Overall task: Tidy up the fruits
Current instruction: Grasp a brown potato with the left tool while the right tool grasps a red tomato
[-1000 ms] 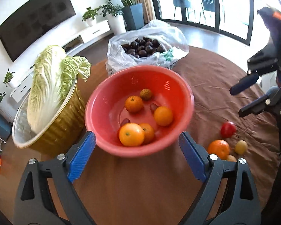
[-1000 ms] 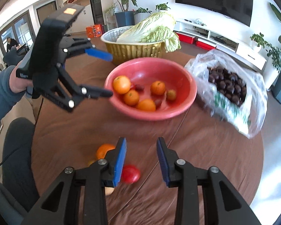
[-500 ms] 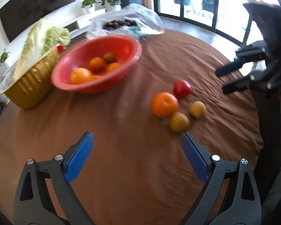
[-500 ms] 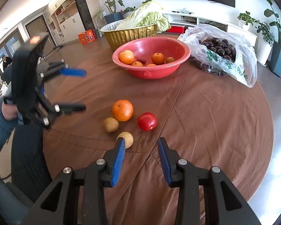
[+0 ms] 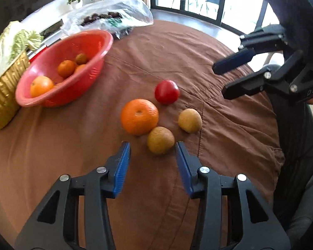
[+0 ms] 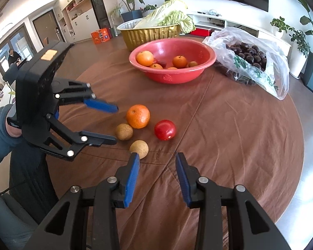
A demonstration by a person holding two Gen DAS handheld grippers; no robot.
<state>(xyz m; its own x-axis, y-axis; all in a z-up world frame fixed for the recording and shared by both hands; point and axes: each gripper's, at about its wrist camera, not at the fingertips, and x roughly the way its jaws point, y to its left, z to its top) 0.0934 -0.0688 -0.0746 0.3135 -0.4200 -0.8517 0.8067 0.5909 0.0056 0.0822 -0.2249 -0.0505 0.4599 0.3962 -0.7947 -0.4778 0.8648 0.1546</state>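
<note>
My left gripper [image 5: 153, 149] has swung away from the red bowl [image 5: 87, 41], which filled its view a second ago and now sits off to the upper left. It's tilted down over the loose fruit on the brown tablecloth [image 5: 198, 52]. Its jaws were wide a second ago; they're much narrower now and closing, with nothing between them yet. The nearer brown fruit [image 5: 160, 140] lies just ahead of the blue pads [image 5: 121, 166], untouched.

Loose cluster on the cloth: big orange [image 5: 139, 116] touching that brown fruit, red tomato [image 5: 167, 91] just behind, second brown fruit [image 5: 190, 120] just to the right.

My right gripper [image 6: 157, 156] sits at the same narrow gap as before, nothing between the jaws. It has barely shifted in the last half second. One second ago the cluster was half hidden behind its fingers; now all four pieces show ahead of it, and the nearest brown fruit [image 6: 139, 149] is right at its left fingertip — touching or not, I can't tell.

Bowl holds several oranges [image 6: 145, 58] plus small fruits, same as earlier. Behind it: gold tray [image 6: 152, 34] with napa cabbage [image 6: 171, 16]; plastic bag [image 6: 271, 73] of dark fruit beside it. These haven't moved.
</note>
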